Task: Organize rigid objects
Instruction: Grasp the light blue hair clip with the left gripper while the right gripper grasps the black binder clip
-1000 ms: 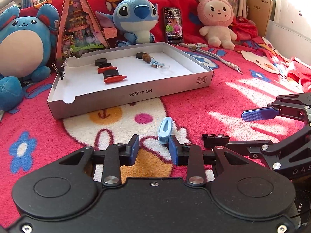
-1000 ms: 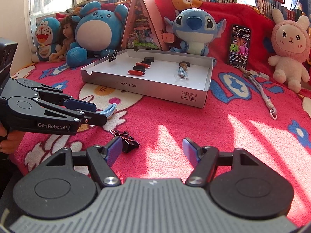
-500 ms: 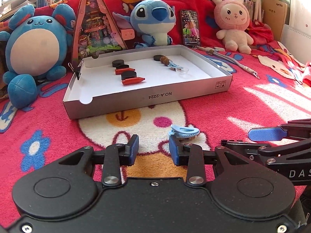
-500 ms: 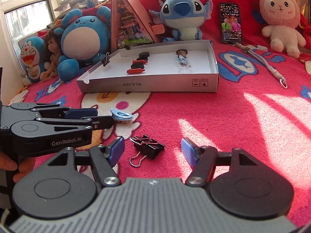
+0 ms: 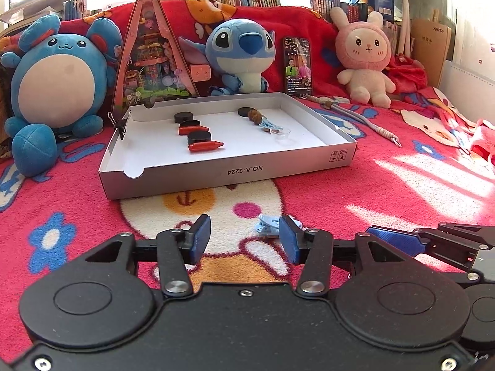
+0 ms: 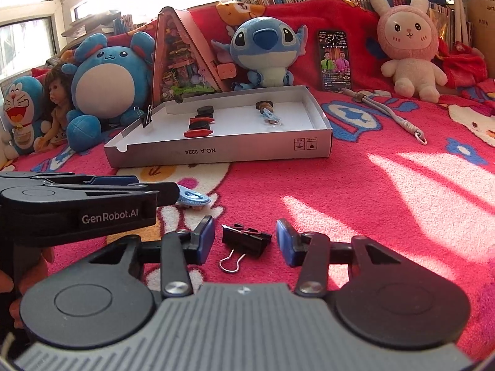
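Looking first at the light-blue clip (image 5: 268, 228): it now lies flat on the blanket (image 5: 355, 198), just ahead of the left gripper (image 5: 244, 241) and touching or nearly touching its right finger, whereas a second ago it stood on edge against that finger and half a second ago it had tipped over at the fingertip. We read this as a release: the left tongs, narrow before, are now spread wide with nothing between them. The black binder clip (image 6: 246, 238) sits on the blanket squarely between the right gripper's (image 6: 244, 241) fingers, which are spread and not touching it; a second ago it lay off to the left of those fingers, so the right tool has lined up on it. The white box (image 5: 235, 173), holding black discs, red crayon-like pieces and a small blue bundle, stands well beyond both clips, unchanged, with another binder clip (image 5: 119, 123) on its left wall. Our judgement: neither loose clip is yet sorted; the blue clip needs regrasping while flat, and the binder clip looks ready for closing. Risk: its wire loop (image 6: 232, 261) points toward us and may snag.
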`<state>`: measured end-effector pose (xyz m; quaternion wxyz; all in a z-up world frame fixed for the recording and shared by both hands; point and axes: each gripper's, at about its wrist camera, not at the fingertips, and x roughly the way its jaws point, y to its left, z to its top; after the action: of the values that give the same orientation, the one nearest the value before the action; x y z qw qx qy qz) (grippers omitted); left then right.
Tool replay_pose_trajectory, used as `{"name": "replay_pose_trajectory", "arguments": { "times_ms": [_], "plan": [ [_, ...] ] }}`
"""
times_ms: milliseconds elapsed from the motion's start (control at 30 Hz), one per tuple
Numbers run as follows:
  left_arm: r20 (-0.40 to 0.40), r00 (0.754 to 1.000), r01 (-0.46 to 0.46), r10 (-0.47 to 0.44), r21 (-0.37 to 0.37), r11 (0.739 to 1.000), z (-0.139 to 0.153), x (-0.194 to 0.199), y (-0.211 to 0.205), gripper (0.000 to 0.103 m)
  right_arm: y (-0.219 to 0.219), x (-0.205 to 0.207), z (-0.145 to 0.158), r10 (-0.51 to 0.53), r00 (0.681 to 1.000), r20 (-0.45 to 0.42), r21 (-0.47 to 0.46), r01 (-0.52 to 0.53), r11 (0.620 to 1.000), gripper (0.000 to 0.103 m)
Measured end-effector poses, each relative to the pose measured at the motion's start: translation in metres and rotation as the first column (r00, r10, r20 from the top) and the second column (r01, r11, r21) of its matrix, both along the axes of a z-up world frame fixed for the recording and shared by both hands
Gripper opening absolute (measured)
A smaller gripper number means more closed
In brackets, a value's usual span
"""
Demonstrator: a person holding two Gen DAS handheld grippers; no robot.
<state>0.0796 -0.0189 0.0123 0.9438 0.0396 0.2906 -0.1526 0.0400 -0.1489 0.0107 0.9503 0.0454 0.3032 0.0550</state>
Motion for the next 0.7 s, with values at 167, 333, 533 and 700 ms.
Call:
{"name": "replay_pose_trajectory", "arguments": {
  "times_ms": [167, 333, 533, 700],
  "plan": [
    [-0.009, 1.0, 0.011, -0.012, -0.012, 1.0, -0.003, -0.001, -0.002, 0.047, -0.002, -0.002, -0.003, 0.02, 1.0, 0.01, -0.015, -0.02, 1.0, 0.038],
    [-0.006, 0.999, 0.032, -0.032, -0.008, 0.999, -0.006, -0.001, -0.01, 0.051, -0.017, -0.004, -0.003, 0.015, 0.999, 0.029, -0.04, -0.014, 0.999, 0.038],
    [-0.008, 0.999, 0.045, -0.045, 0.018, 0.999, -0.013, 0.001, -0.024, 0.055, -0.033, 0.001, -0.003, 0.006, 0.999, 0.037, -0.042, -0.005, 0.999, 0.038],
    [-0.021, 1.0, 0.021, -0.021, 0.009, 1.0, -0.016, 0.008, -0.028, 0.051, -0.038, 0.005, -0.002, 0.045, 0.998, 0.04, -0.053, -0.043, 0.998, 0.044]
  ]
}}
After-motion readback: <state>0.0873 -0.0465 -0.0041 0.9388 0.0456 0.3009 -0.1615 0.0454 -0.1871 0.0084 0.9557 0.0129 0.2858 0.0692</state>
